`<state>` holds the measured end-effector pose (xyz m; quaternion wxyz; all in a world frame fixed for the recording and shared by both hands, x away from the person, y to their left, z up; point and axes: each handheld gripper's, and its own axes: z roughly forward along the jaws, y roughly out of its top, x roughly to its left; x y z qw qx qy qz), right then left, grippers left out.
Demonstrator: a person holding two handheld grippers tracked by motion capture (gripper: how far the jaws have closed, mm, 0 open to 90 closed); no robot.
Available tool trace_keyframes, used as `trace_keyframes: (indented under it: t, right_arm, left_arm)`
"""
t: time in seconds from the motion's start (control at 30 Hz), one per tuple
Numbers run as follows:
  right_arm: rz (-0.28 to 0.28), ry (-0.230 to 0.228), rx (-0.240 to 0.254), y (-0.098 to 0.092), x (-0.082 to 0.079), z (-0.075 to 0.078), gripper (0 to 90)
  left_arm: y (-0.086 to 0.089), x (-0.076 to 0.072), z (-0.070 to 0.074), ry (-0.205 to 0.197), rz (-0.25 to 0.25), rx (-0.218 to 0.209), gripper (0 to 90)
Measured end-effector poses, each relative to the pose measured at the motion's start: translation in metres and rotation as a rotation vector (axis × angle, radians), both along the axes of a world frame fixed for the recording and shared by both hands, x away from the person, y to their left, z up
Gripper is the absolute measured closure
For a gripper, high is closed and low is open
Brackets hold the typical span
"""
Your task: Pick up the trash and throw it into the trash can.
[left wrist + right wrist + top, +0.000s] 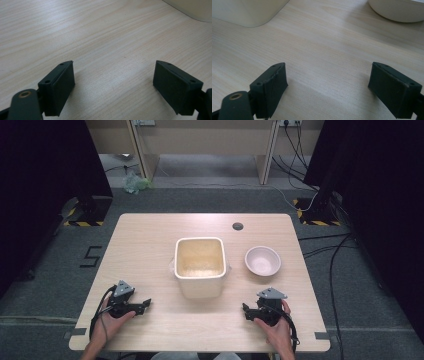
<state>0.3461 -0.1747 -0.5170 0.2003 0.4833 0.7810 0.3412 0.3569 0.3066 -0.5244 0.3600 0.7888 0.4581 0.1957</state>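
Pale wood grain was seen across the table (150,245), with the cream tub (199,266) taken as landmark at its middle. Nearest the person, the left gripper (143,304) was held near-left of the tub and the right gripper (245,310) near-right, both low over bare wood, jaws spread wide and holding nothing. Just right of the tub, slightly farther back, a pinkish bowl (262,260) was set.
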Motion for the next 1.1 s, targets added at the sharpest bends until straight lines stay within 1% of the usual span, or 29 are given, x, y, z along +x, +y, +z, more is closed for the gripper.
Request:
trace_keyframes:
  t: [0.2, 0.27, 0.43, 0.47, 0.5, 0.6, 0.63, 0.67, 0.73, 0.77, 0.83, 0.93, 1.1]
  right_arm:
    - [0.007, -0.014, 0.011, 0.000, -0.001, 0.003, 15.3]
    - [0.013, -0.033, 0.009, -0.001, -0.001, 0.008, 15.5]
    - [0.020, -0.061, 0.000, -0.003, 0.000, 0.019, 16.2]
    - [0.020, -0.061, 0.000, -0.003, 0.000, 0.019, 16.2]
    - [0.018, -0.079, -0.003, -0.004, 0.003, 0.023, 16.2]
    - [0.014, -0.097, -0.009, -0.003, 0.008, 0.030, 17.0]
    - [0.014, -0.097, -0.009, -0.003, 0.008, 0.030, 17.0]
    - [0.003, -0.119, -0.007, -0.002, 0.013, 0.036, 19.9]
    - [0.004, -0.123, -0.007, -0.001, 0.014, 0.038, 20.3]
    - [0.010, -0.136, -0.006, 0.001, 0.019, 0.043, 23.1]
    - [0.012, -0.145, -0.016, 0.004, 0.023, 0.046, 25.0]
    - [0.019, -0.154, -0.029, 0.008, 0.031, 0.048, 29.3]
    - [0.013, -0.165, -0.082, 0.011, 0.045, 0.047, 36.8]
  left_arm:
    - [0.000, 0.000, 0.000, 0.000, 0.000, 0.000, 16.6]
    - [0.000, 0.000, 0.000, 0.001, 0.000, 0.000, 16.6]
    - [0.000, 0.000, 0.000, 0.000, 0.000, 0.000, 16.6]
    - [0.000, 0.000, 0.000, 0.000, 0.000, 0.000, 16.6]
    - [0.000, 0.000, 0.000, 0.001, 0.000, 0.000, 16.6]
    - [0.000, 0.000, 0.000, 0.000, 0.000, 0.000, 16.7]
    - [0.000, 0.000, 0.000, 0.000, 0.000, 0.000, 16.6]
    - [0.000, 0.000, 0.000, 0.001, 0.000, 0.000, 16.6]
    - [0.000, 0.000, 0.000, 0.000, 0.000, 0.000, 16.6]
    - [0.000, 0.000, 0.000, 0.001, 0.000, 0.000, 16.6]
    - [0.000, 0.000, 0.000, 0.000, 0.000, 0.000, 16.6]
    - [0.000, 0.000, 0.000, 0.001, 0.000, 0.000, 16.6]
    - [0.000, 0.000, 0.000, 0.000, 0.000, 0.000, 16.7]
